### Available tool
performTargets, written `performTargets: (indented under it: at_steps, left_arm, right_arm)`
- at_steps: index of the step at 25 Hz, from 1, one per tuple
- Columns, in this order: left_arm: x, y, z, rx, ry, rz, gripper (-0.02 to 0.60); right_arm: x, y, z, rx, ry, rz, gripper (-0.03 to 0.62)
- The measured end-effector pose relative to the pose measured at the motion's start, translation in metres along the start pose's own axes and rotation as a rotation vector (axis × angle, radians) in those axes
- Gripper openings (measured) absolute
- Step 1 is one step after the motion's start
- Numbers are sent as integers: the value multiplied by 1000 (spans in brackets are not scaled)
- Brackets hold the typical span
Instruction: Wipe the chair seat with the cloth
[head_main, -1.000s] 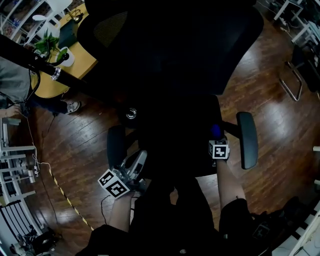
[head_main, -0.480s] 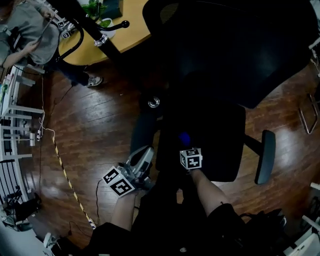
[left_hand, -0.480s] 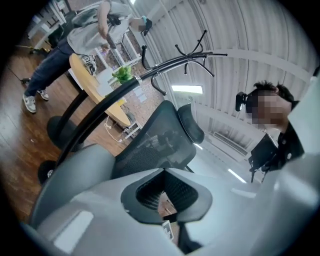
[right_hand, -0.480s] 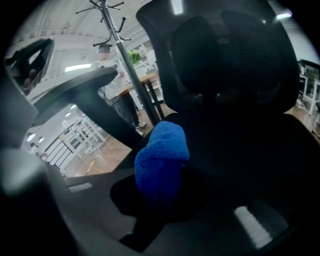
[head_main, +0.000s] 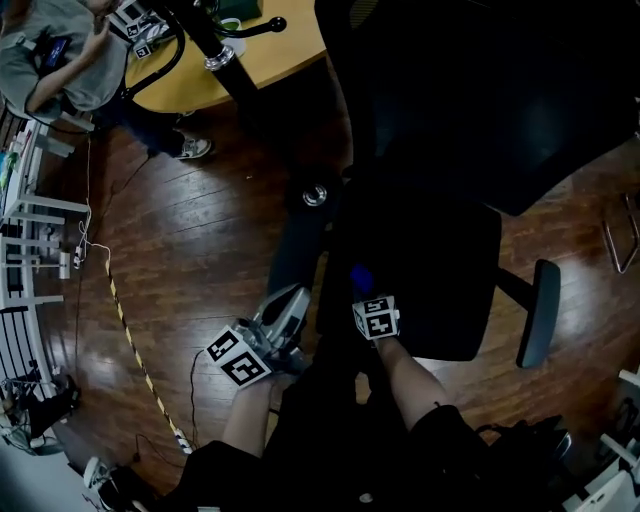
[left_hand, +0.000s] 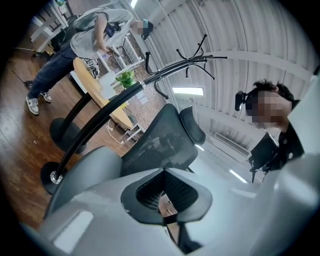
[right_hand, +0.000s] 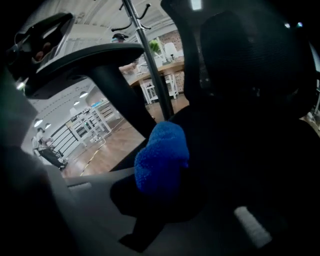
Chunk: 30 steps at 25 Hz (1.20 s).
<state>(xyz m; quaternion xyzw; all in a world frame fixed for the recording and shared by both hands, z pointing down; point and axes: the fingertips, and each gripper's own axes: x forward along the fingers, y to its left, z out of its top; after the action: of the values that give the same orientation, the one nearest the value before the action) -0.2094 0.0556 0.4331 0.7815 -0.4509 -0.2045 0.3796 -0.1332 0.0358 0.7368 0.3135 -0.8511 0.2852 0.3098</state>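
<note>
- Right tool is clenched on the blue cloth. Its own view shows the fluffy wad bunched between the jaws and bulging past the tips. That suits wiping: the cloth leads and the hard tool stays off the upholstery.
- The cloth sits on the black chair seat, towards the seat's left edge and near its front. It looks pressed to the fabric, though the seat is too dark to confirm contact.
- Left tool has its jaws drawn together on nothing, which its own view confirms. It hangs off the seat just beside the near end of the left armrest, probably parked clear of the wiping path.
- Most of the seat lies to the right of the cloth, so I judge the wipe to be at one end of a pass, with plenty left to cover.
- Surface: dark matte seat, mesh backrest beyond, right armrest well apart from both tools.
- Room: glossy wood-plank floor, with a yellow-black striped line crossing it. A round wooden bench stands at the top with a black coat stand next to it. Another person is at the bench.
</note>
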Motion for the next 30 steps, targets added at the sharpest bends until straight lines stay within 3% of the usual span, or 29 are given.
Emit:
performTargets:
  at_steps: [4, 10, 15, 19, 25, 30]
  left_arm:
    - [6, -8, -10, 11, 37, -30, -8]
    - [46, -18, -19, 16, 135, -115, -8]
    - [75, -33, -29, 18, 181, -168, -9]
    - [91, -44, -39, 21, 204, -193, -9]
    - [92, -48, -41, 25, 205, -191, -8]
    - [77, -43, -29, 24, 155, -165, -8]
  right_arm:
    - [-30, -51, -31, 47, 2, -102, 35]
    - [-104, -161, -65, 215, -22, -352, 35]
    - [-176, -228, -94, 281, -17, -495, 35]
    - [-202, -247, -107, 299, -13, -527, 35]
    - [-206, -252, -112, 319, -6, -508, 35]
    - [-196, -227, -88, 242, -65, -516, 35]
